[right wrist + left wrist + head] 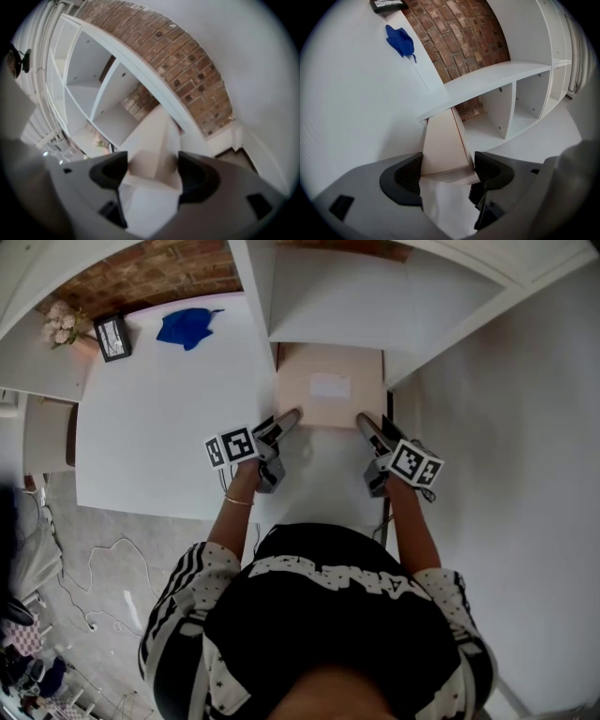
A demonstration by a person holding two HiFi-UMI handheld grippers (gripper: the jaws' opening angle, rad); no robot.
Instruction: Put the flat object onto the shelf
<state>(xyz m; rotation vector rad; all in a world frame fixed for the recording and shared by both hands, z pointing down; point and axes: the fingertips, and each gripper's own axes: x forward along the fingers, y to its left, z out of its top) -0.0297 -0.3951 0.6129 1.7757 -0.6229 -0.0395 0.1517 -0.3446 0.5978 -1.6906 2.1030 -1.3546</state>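
Left gripper [289, 416] and right gripper [366, 422] each clamp a near corner of a flat beige cardboard box [328, 390] at frame centre, its far edge hidden beneath a white shelf unit [375, 296], beside a white table [159, 427] with a crumpled blue cloth [187, 327] upper left, red brick wall [159, 273] beyond.

— From where does the head view look?
— From high above the shelf [356, 296], facing steeply down.
— And the two gripper views?
— Low and close before the shelf, facing into it. All three views share the flat box [328, 385] at the shelf's mouth.
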